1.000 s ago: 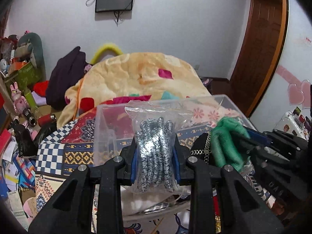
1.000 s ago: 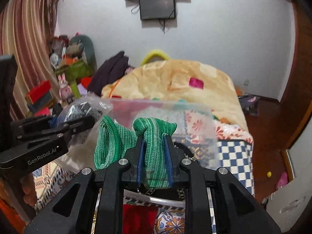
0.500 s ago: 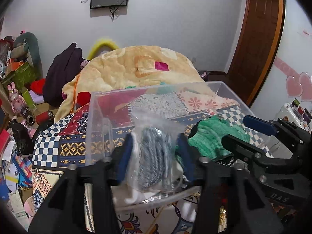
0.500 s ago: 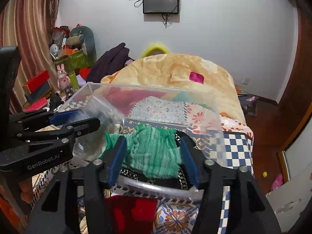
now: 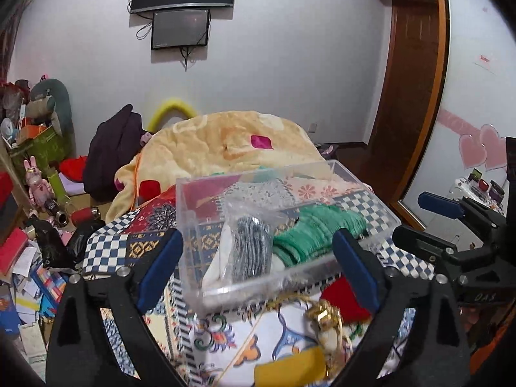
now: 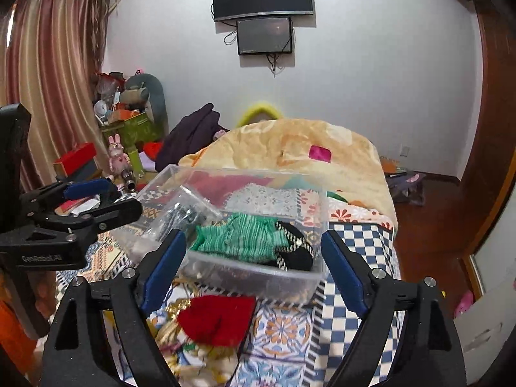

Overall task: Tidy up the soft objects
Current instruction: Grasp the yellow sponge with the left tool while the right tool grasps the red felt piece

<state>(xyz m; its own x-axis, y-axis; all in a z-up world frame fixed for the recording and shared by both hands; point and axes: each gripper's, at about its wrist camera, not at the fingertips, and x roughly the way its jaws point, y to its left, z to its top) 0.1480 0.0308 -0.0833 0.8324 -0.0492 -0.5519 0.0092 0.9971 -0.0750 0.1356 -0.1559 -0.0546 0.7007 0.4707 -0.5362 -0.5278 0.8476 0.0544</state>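
A clear, hard-walled plastic storage box sat on a bed spread with a patchwork quilt of blue-and-white checks and floral panels, and the soft things lay inside it. A crinkled transparent plastic bag stood upright at the box's left end, holding ribbed grey-and-black speckled knit pieces. Just beside it, touching, lay a green ribbed knit item, loosely folded and slack. The left gripper was spread wide, its blue-padded fingers on either side of the box's near end and gripping nothing. The right gripper was likewise parted wide and empty, its blue pads framing the box's near wall. The right wrist view showed what the left did not: a black fabric piece with white-and-gold checked trim tucked against the right side of the green knit, and striped pink curtains at the far left. It also showed a fuzzy red cloth lying on the quilt in front of the box, seen whole. The left wrist view alone showed a shiny gold ornament and a flat yellow piece on the quilt near the box, and pink heart stickers on the wall to the right. Behind the box in both views rose a plush peach-coloured blanket in a rounded heap.
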